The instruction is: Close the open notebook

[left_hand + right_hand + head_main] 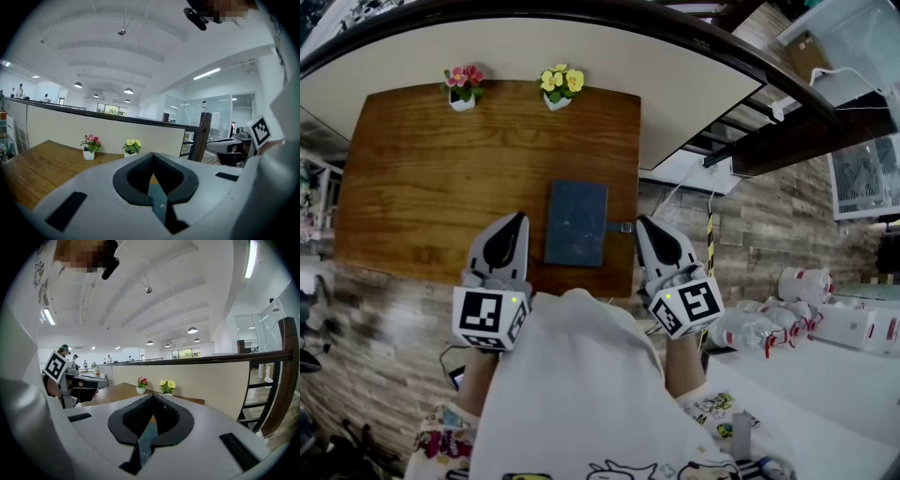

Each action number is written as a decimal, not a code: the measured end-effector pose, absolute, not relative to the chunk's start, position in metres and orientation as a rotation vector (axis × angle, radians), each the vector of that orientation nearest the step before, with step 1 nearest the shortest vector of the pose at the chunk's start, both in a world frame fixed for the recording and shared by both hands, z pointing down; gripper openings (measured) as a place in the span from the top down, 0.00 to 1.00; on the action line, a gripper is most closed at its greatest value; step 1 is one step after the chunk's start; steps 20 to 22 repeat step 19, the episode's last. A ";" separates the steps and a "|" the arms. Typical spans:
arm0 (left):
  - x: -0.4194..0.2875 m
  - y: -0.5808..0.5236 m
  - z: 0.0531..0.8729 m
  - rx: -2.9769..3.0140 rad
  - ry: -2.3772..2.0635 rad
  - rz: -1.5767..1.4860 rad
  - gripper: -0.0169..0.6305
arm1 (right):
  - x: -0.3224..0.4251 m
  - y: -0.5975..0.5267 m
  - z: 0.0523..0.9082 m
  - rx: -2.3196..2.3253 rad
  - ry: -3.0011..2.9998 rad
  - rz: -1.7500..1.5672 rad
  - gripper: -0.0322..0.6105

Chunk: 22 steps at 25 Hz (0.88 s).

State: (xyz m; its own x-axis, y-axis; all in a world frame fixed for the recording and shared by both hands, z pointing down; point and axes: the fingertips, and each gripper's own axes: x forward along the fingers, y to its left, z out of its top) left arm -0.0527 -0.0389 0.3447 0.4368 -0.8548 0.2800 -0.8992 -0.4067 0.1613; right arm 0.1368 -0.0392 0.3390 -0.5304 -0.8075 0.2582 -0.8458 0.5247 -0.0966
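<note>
A dark blue notebook [577, 223] lies flat and closed on the wooden table [422, 187] near its front right corner, with a small strap tab [622, 227] sticking out of its right edge. My left gripper [519, 218] is shut and empty, its tip just left of the notebook. To the notebook's right my right gripper [641, 222] is also shut and empty, its tip close to the strap tab. In the left gripper view a strip of the notebook [157, 197] shows through the closed jaws, and the right gripper view shows the notebook [146, 439] the same way.
Two small white pots stand at the table's far edge, one with pink flowers [464, 86] and one with yellow flowers [561, 86], against a beige partition [694, 84]. The table's right edge [637, 187] drops to a plank floor. A white cable [680, 192] runs there.
</note>
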 end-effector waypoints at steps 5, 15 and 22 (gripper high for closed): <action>-0.056 -0.038 0.347 2.409 -1.511 0.233 0.97 | 0.137 -0.039 0.339 1.415 -2.581 0.313 0.95; -0.058 -0.039 0.349 2.436 -1.500 0.262 0.97 | 0.138 -0.038 0.343 1.405 -2.579 0.319 0.95; -0.057 -0.041 0.346 2.462 -1.484 0.253 0.97 | 0.138 -0.040 0.342 1.409 -2.582 0.313 0.95</action>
